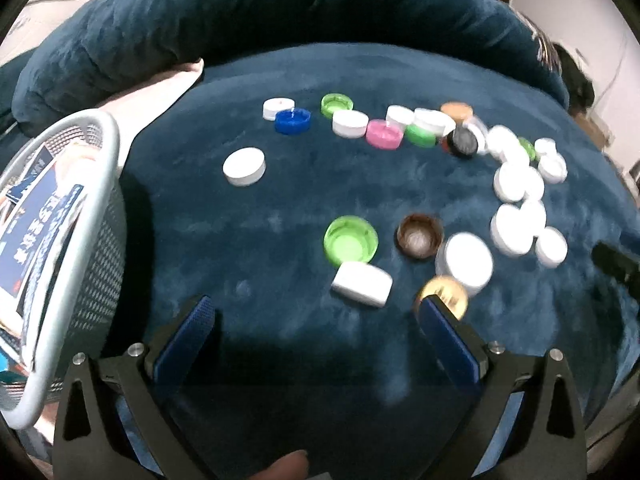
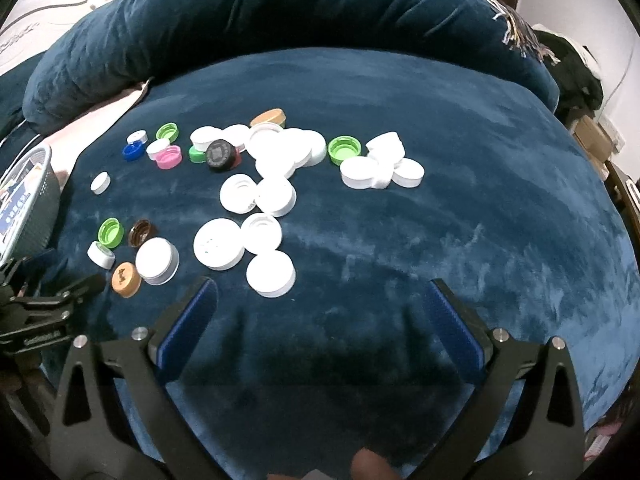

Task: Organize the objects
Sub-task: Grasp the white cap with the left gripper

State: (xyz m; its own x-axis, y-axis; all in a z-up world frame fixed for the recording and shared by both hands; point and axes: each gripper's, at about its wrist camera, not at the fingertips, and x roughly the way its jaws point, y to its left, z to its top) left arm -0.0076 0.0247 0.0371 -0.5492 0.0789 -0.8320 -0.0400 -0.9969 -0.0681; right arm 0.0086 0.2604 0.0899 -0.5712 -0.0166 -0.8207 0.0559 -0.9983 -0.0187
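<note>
Scattered over a dark blue plush cushion [image 2: 400, 128]: bottle caps, mostly white, a few green, one blue, one pink, one black, one brown, two gold. Landmark: the brown cap [image 1: 420, 236], lying open side up. Just left of it, a green cap [image 1: 351, 239], also open side up. Just nearer than the green one, a white cap [image 1: 362, 283] tipped on its side. Right of the brown cap and touching it, a large white lid [image 1: 466, 262]. Nearer than the brown cap, a gold cap [image 1: 444, 294] with writing on top, too small and blurred to read, half hidden behind the right finger of the left gripper [image 1: 320, 314]. Left gripper spread wide, nothing between its fingers, the white tipped cap just beyond the gap. Far beyond the brown cap, a black cap [image 2: 221, 154] with a printed round label, not legible. Well left of the brown cap, a grey mesh basket [image 1: 72, 264] holding blue and white packets with printed characters, unreadable through blur. Right gripper [image 2: 322, 300] likewise spread apart and empty, well right of the brown cap [image 2: 140, 232], a white cap [image 2: 271, 273] just beyond its left finger.
</note>
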